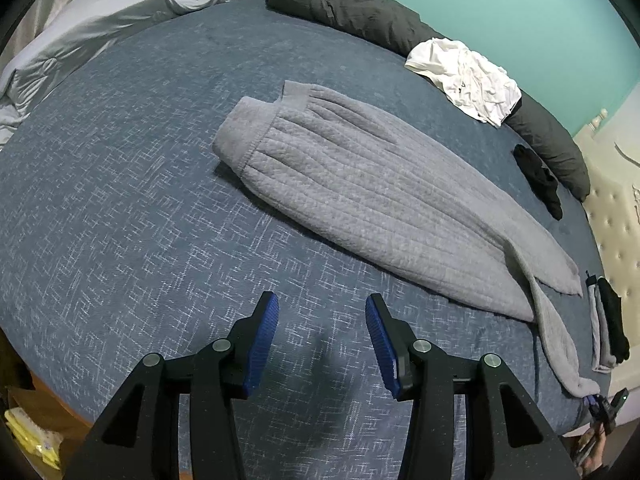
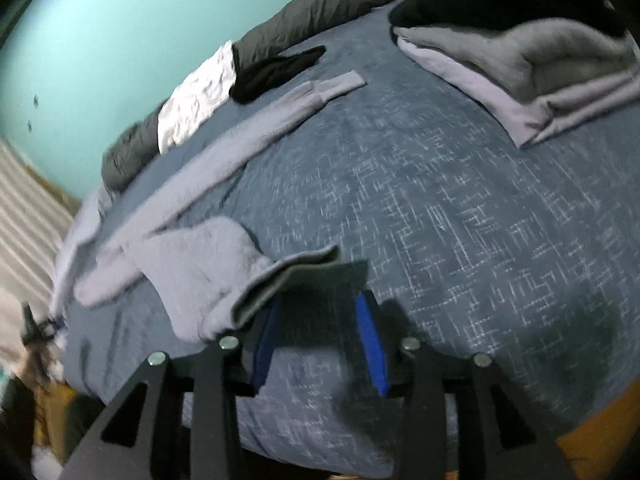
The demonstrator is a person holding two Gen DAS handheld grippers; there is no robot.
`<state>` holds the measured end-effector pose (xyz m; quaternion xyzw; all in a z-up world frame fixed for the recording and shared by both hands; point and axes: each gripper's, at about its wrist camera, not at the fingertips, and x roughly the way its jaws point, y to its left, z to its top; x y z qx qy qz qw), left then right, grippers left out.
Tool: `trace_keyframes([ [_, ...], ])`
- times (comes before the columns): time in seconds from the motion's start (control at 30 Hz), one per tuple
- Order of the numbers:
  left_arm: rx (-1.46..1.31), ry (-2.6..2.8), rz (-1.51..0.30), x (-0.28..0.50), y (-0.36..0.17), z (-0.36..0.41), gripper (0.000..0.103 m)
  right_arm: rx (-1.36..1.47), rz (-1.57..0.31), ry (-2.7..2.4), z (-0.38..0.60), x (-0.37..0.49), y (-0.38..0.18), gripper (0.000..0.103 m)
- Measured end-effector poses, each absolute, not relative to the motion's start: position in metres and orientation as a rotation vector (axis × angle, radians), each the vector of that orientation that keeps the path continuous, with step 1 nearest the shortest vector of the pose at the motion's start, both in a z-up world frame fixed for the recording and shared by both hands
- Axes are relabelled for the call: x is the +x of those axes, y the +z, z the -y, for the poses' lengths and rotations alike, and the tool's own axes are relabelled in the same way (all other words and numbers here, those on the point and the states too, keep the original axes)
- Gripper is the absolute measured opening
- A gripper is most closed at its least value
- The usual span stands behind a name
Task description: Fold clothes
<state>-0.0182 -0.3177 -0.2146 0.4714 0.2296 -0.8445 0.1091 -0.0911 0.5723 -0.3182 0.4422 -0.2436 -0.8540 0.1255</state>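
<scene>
on the left of the left wrist view lies a pale grey sheet (image 1: 120, 12) bunched at the far corner of the bed (image 1: 120, 220), and the blue cover before it is bare. the left gripper (image 1: 322, 340) hangs above this cover with its blue pads spread apart and nothing between them. in the middle lies the grey sweater (image 1: 360, 192), the thing now in work: the body seems already folded lengthwise into a long narrow shape, hem band toward the far side, but one sleeve trails out to the near right corner of the bed, so i judge the fold about half made; the sleeve must go in and the length must be doubled over. further right a white garment (image 1: 468, 76) rests crumpled on a dark rolled duvet (image 1: 360, 8), and a small black piece (image 1: 538, 180) lies just beside it; these look not yet folded. at the right edge a small stack of folded clothes (image 1: 608, 324) sits near the headboard. in the right wrist view the right gripper (image 2: 320, 344) is at the sleeve cuff (image 2: 288, 280); the cloth lies over the left finger, the pads stand apart, and through the blur i cannot tell if it grasps. the room is good on the left and the middle, but the sleeve end is close to the bed edge.
</scene>
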Motion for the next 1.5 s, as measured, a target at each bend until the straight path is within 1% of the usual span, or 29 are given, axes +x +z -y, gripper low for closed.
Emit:
trace_keyframes([
  [0.1, 1.383, -2.476, -0.68, -0.017, -0.216, 0.322, 0.049, 1.287, 0.864, -2.467, -0.584, -0.094, -0.321, 0.039],
  [0.23, 1.384, -2.466, -0.684, -0.016, -0.218, 0.325, 0.049, 1.312, 0.894, -2.459, -0.585, -0.098, -0.321, 0.039],
  [0.37, 1.385, -2.464, -0.685, -0.016, -0.219, 0.326, 0.049, 1.379, 0.813, -2.54, -0.581, -0.101, -0.316, 0.039],
  [0.7, 1.379, -2.472, -0.685, -0.016, -0.217, 0.325, 0.049, 1.46, 0.759, -2.625, -0.586, -0.104, -0.319, 0.039],
  [0.93, 1.383, -2.466, -0.688, -0.019, -0.218, 0.326, 0.049, 1.533, 0.67, -2.614, -0.571, -0.111, -0.323, 0.039],
  [0.97, 1.384, -2.465, -0.69, -0.019, -0.219, 0.326, 0.049, 1.545, 0.652, -2.599, -0.567, -0.112, -0.324, 0.041],
  [1.0, 1.385, -2.464, -0.692, -0.02, -0.219, 0.326, 0.049, 1.557, 0.634, -2.583, -0.562, -0.113, -0.325, 0.046],
  [1.03, 1.386, -2.465, -0.693, -0.021, -0.22, 0.326, 0.049, 1.576, 0.587, -2.57, -0.555, -0.114, -0.327, 0.055],
  [1.1, 1.389, -2.467, -0.694, -0.023, -0.221, 0.325, 0.049, 1.616, 0.481, -2.543, -0.538, -0.116, -0.331, 0.056],
  [1.17, 1.396, -2.467, -0.687, -0.027, -0.222, 0.324, 0.049, 1.625, 0.425, -2.529, -0.527, -0.115, -0.332, 0.055],
  [1.2, 1.397, -2.465, -0.686, -0.028, -0.223, 0.324, 0.049, 1.629, 0.403, -2.529, -0.523, -0.115, -0.331, 0.053],
  [1.23, 1.399, -2.463, -0.686, -0.03, -0.224, 0.324, 0.049, 1.632, 0.381, -2.531, -0.519, -0.114, -0.331, 0.042],
  [1.27, 1.4, -2.46, -0.686, -0.033, -0.225, 0.325, 0.049, 1.637, 0.346, -2.535, -0.515, -0.114, -0.33, 0.021],
  [1.3, 1.402, -2.459, -0.685, -0.035, -0.225, 0.325, 0.049, 1.634, 0.315, -2.536, -0.511, -0.114, -0.328, 0.011],
  [1.5, 1.399, -2.457, -0.666, -0.055, -0.227, 0.326, 0.05, 1.459, 0.134, -2.687, -0.516, -0.125, -0.284, 0.008],
])
